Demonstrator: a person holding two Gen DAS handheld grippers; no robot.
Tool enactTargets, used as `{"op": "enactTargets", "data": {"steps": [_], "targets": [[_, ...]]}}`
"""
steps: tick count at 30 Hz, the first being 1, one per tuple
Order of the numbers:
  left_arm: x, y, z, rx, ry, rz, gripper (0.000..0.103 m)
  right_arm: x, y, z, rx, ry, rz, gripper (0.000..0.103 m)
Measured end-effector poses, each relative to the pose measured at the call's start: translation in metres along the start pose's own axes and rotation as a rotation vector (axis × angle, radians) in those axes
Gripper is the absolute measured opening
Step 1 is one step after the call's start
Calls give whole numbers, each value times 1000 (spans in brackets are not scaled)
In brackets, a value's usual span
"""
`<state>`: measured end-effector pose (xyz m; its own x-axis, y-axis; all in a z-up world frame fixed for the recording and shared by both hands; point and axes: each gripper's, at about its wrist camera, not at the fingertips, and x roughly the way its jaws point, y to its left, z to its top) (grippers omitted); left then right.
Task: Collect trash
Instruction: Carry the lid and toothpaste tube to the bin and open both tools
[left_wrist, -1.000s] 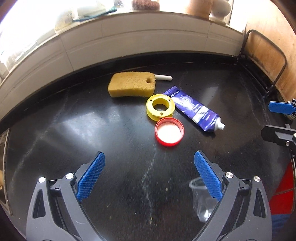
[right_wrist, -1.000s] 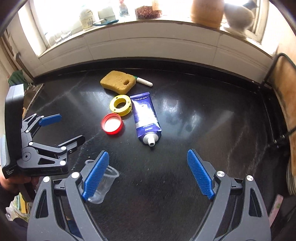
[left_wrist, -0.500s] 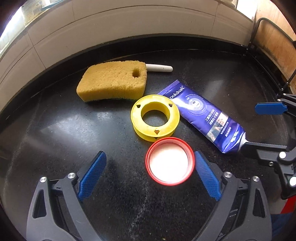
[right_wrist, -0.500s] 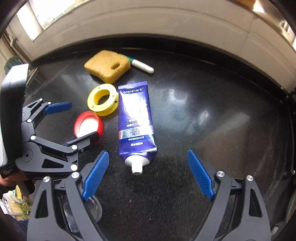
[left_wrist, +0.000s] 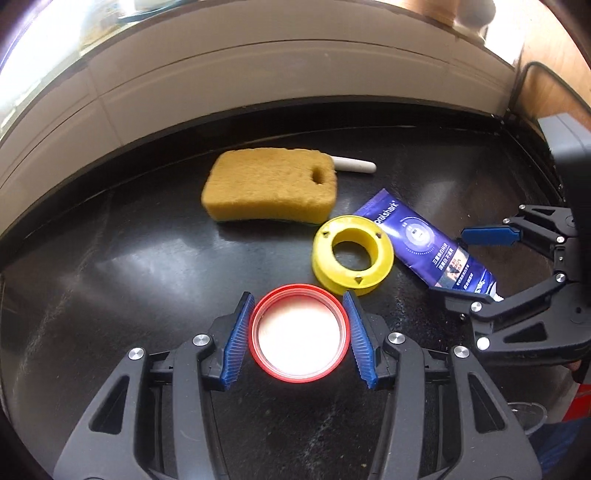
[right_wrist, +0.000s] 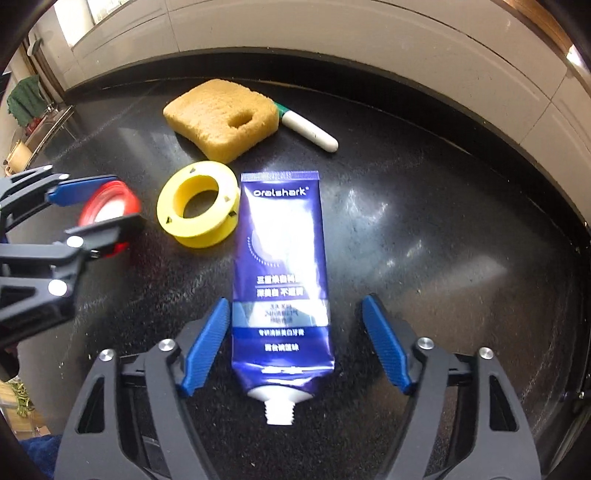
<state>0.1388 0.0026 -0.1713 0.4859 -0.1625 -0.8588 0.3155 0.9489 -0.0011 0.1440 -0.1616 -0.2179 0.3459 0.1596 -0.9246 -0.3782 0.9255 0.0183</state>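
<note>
Lying flat on the black counter (left_wrist: 110, 280), the red lid (left_wrist: 299, 332) sits squarely between the blue pads of the left gripper (left_wrist: 299, 334), open side up; those jaws have just been closing, and the pads now stand at the rim on either side, touching or a hair off, I cannot tell which, so I judge no firm grip yet; the lid is round, so no axis matters there, only that the pads meet the rim across its width. Just beyond it lies the yellow spool (left_wrist: 352, 254), near enough that the right-hand pad tip almost meets it; behind that, the sponge (left_wrist: 269, 186) with a white marker (left_wrist: 354, 166) at its far end. The toothpaste tube (right_wrist: 280, 280) lies with its long axis running straight away from the right gripper (right_wrist: 295, 347), uncapped nozzle nearest, far edge touching the spool; the right jaws have also been closing but still stand apart, the left pad near the tube's edge, the right pad clear of it; closing across the narrow width suits this lie, and each hand is nearer its own piece.
</note>
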Motion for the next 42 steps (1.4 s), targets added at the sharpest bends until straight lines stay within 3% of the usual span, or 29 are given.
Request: {"op": "enactTargets", "data": {"steps": [3, 14, 27, 34, 42], "targets": [[-14, 7, -6, -36, 4, 15, 49, -2, 3, 5, -3, -1, 3, 51], [-66, 29, -48, -181, 12, 51, 49, -44, -6, -7, 97, -47, -21, 51], [-121, 47, -83, -215, -26, 105, 48, -114, 12, -20, 96, -155, 5, 51], [-149, 64, -103, -261, -69, 138, 48, -147, 57, -23, 31, -203, 51, 51], [-199, 111, -158, -393, -118, 233, 49, -169, 163, -4, -151, -238, 192, 51]]}}
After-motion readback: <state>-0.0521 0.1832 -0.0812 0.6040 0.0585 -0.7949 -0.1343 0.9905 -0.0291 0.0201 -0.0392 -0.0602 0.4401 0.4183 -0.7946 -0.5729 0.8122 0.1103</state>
